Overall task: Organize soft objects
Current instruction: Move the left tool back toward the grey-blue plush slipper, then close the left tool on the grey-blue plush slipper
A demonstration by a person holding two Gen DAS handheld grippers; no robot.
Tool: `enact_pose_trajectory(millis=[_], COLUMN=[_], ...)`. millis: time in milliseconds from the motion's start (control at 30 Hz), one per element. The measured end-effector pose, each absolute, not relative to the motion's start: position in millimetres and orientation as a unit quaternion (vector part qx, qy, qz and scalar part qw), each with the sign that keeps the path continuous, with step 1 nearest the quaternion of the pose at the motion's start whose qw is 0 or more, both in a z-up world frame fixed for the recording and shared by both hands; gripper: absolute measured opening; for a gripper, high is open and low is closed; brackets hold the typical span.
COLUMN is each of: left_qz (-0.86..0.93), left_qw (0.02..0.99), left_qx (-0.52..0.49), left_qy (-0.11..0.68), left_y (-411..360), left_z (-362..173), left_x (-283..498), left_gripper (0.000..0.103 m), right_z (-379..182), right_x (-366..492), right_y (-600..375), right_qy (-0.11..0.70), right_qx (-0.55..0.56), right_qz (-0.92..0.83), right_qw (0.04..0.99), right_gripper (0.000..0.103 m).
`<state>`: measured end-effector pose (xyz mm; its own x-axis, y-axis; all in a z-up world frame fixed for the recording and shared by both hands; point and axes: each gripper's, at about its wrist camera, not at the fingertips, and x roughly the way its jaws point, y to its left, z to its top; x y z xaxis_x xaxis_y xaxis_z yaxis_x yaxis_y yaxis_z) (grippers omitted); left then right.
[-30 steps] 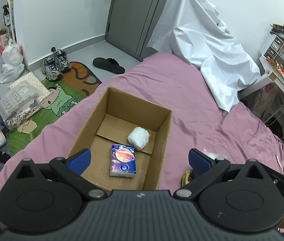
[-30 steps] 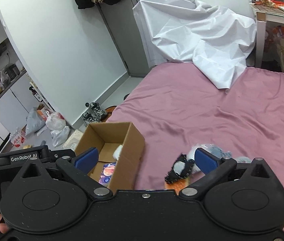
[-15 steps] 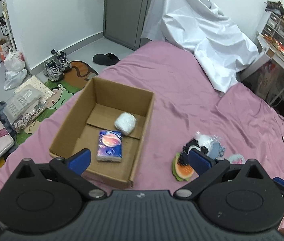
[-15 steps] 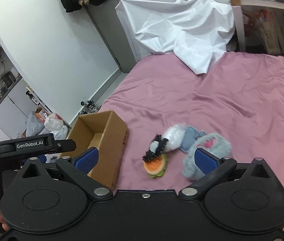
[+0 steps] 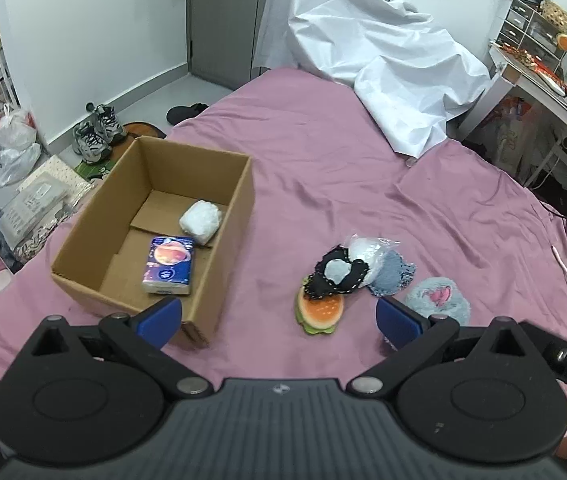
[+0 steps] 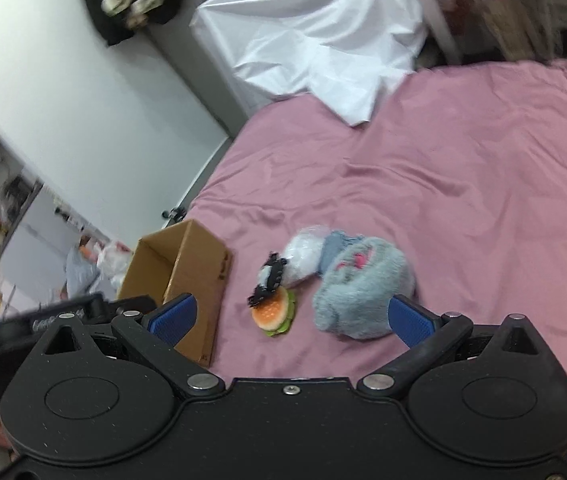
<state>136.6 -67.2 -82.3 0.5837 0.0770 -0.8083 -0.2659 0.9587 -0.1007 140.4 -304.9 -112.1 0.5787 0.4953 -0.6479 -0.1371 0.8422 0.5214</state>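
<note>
1. Far left, on the pink bed (image 5: 323, 152), sits my cardboard box (image 5: 83, 248). It already holds the tissue pack (image 5: 169, 265) and a white wrapped bundle (image 5: 200, 222) at its back right corner. A second ago the box filled my left view; now it has slid off to the left, because I have swung away from it.

2. My left gripper (image 5: 279, 314) is spread wide and carries nothing. It hovers above the bed between the box and the pile.

3. Just right of the box lies the burger squishy (image 5: 320, 312), with a black-and-white cloth piece (image 5: 337, 274) overlapping its top edge. Behind that are a clear-wrapped white bundle (image 5: 371, 250) and a blue knitted piece (image 5: 391, 276), all touching one another.

4. At the right end of the pile is the grey fluffy pouch (image 6: 363, 296) with pink stitching. A second ago it was barely in my right view; now it is large and close there.

5. My right gripper (image 6: 291, 318) is also wide apart and empty, with the pouch just inside its right finger (image 6: 411, 320). That view is blurred, so I am moving fast.

6. My reading: two items are boxed, the pile is not, and the pouch looks like my next pick. It should squash easily, so I would close on its middle.
</note>
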Motion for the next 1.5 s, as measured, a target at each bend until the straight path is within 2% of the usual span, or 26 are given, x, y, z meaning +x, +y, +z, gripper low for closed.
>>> enact_pose_trajectory(millis=[433, 667, 900, 1167, 1500], left_qz=[0.060, 0.033, 0.010, -0.015, -0.024], left_qw=[0.886, 0.878, 0.868, 0.851, 0.831], left_qx=[-0.116, -0.132, -0.148, -0.165, -0.188], left_qy=[0.444, 0.460, 0.474, 0.498, 0.522], left_y=[-112.7, -127.8, -141.3, -149.8, -150.6], left_z=[-102.5, -123.9, -138.7, -158.5, -186.1], left_x=[163.2, 189.0, 209.3, 218.1, 231.1], left_gripper=[0.099, 0.084, 0.074, 0.055, 0.041], right_z=[-139.2, -153.6, -165.1, -180.4, -201.4], right_x=[152.7, 164.4, 172.2, 183.1, 198.6], right_y=[-341.8, -354.7, -358.2, -358.2, -352.4], right_qy=[0.427, 0.443, 0.456, 0.473, 0.500], right_qx=[0.277, 0.309, 0.342, 0.356, 0.377], right_qz=[0.098, 0.080, 0.066, 0.058, 0.060], right_qw=[0.855, 0.838, 0.819, 0.804, 0.777], right_gripper=[0.100, 0.089, 0.085, 0.072, 0.055])
